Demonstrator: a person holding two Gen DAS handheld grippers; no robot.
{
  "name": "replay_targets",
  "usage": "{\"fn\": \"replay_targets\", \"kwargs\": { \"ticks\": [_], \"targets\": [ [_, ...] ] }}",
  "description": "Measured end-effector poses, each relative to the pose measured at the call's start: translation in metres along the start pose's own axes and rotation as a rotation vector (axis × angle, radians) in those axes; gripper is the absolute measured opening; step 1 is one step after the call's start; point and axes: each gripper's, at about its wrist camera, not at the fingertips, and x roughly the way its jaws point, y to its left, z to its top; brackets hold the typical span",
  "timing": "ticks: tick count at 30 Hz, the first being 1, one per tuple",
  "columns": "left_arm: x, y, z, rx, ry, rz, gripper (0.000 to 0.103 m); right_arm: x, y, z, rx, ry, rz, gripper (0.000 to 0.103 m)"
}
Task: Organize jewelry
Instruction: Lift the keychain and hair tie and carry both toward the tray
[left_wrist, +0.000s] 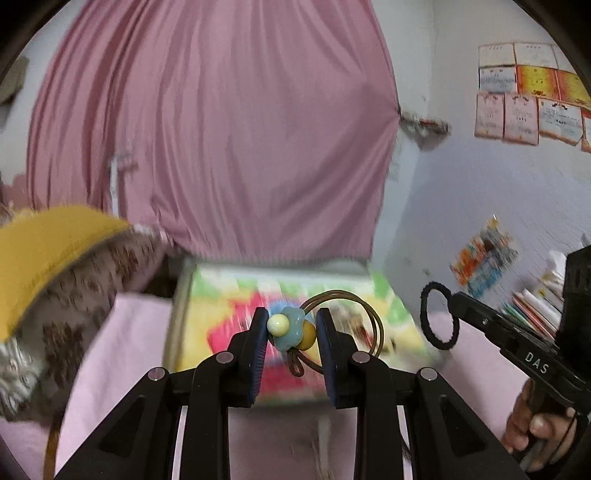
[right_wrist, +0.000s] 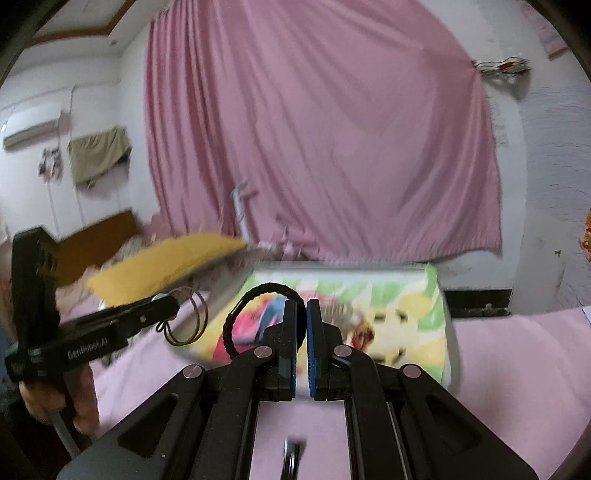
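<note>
Both my wrist cams look forward along my fingers, low over the bed. They share the pink curtain (left_wrist: 207, 129) and the colourful pillow (right_wrist: 399, 314).

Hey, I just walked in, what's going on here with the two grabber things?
A person is sorting hair accessories with a handheld gripper in each hand, both raised above a bed with a pink sheet. The left gripper is shut on a brown hair tie with beads, its charm clamped between the fingers and the loop sticking out. The right gripper is shut on a black hair tie, which arcs out to its left. A colourful cartoon-print box or cushion sits ahead, too blurred to identify.
</note>
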Motion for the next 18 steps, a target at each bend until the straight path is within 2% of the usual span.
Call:
{"fn": "replay_targets", "kwargs": {
  "ticks": [4, 7, 13, 18],
  "targets": [
    [0.015, -0.003, 0.009, 0.021, -0.086, 0.034, 0.025, 0.017, 0.002, 0.010, 0.014, -0.068, -0.033, 0.004],
    [0.025, -0.004, 0.011, 0.026, -0.103, 0.051, 0.025, 0.032, 0.005, 0.012, 0.006, -0.081, -0.054, 0.004],
    [0.043, 0.004, 0.009, -0.010, -0.094, 0.082, 0.025, 0.054, 0.008, 0.009, -0.020, -0.073, -0.081, 0.004],
    [0.058, 0.015, 0.005, -0.042, -0.028, 0.109, 0.025, 0.068, 0.003, 0.006, -0.008, -0.014, -0.086, 0.005]
  ]
}}
